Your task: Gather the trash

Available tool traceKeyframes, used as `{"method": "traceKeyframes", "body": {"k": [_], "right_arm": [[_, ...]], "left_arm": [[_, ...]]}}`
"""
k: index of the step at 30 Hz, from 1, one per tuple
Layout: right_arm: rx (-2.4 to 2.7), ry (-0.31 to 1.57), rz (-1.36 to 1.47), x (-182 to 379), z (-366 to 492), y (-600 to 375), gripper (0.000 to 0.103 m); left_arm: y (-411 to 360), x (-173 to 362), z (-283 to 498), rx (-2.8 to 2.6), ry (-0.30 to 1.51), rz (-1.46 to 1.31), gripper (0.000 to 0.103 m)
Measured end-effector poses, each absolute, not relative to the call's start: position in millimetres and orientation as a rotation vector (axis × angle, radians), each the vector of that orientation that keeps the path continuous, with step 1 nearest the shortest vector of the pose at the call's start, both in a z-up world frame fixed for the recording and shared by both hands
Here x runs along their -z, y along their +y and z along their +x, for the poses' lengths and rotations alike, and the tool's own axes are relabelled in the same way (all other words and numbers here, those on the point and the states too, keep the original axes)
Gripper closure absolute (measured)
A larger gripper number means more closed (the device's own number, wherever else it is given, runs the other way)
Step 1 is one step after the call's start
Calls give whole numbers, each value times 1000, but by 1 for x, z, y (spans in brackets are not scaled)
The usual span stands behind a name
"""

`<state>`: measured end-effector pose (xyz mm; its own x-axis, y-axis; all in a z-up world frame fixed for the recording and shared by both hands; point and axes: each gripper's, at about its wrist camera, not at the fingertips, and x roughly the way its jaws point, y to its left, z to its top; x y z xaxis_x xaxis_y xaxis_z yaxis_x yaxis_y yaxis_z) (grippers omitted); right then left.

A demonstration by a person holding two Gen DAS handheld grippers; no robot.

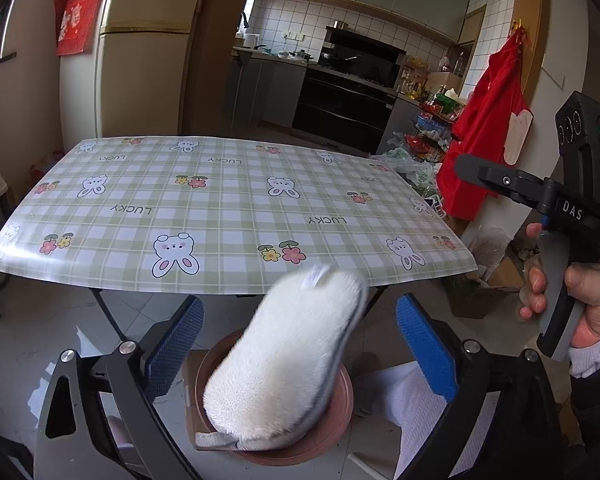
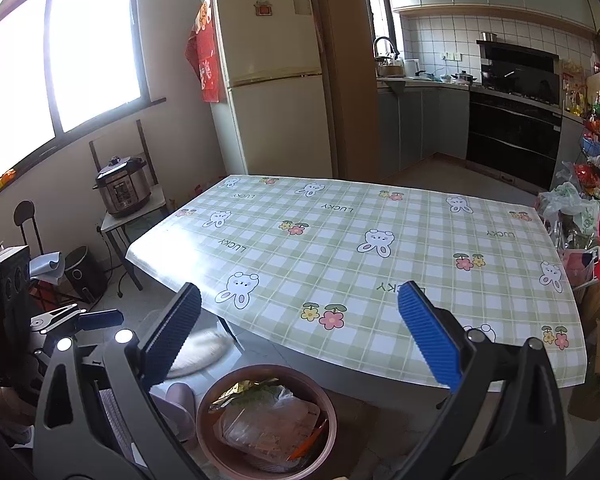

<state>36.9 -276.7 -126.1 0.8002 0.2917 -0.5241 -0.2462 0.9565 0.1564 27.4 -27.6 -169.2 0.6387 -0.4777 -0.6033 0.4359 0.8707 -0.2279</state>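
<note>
A white fluffy, slipper-shaped thing [image 1: 284, 364] shows blurred between the blue pads of my left gripper [image 1: 298, 304]. Neither pad touches it, and it hangs over the round reddish-brown bin [image 1: 340, 412] on the floor. In the right wrist view the same white thing [image 2: 204, 350] appears beside the bin [image 2: 220, 384], which holds clear plastic wrappers [image 2: 268, 428]. My right gripper [image 2: 300, 288] stands open and empty above the bin, in front of the table edge. A hand holds the right gripper [image 1: 484, 172] at the right of the left wrist view. The left gripper [image 2: 80, 318] shows at the far left.
A table with a green checked bunny cloth [image 2: 380, 260] stands just beyond the bin. Behind are a cream fridge [image 2: 272, 80] and a pressure cooker [image 2: 122, 186] on a small stand. A red apron [image 1: 488, 120] and plastic bags [image 2: 568, 204] crowd the right side.
</note>
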Motion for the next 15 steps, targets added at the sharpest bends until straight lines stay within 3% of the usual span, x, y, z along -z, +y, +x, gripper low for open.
{"method": "traceKeyframes", "body": {"k": [15], "right_arm": [[-263,613,30,125,36,-255,6]], "left_arm": [[21,133,25,300,584,-68,6]]}}
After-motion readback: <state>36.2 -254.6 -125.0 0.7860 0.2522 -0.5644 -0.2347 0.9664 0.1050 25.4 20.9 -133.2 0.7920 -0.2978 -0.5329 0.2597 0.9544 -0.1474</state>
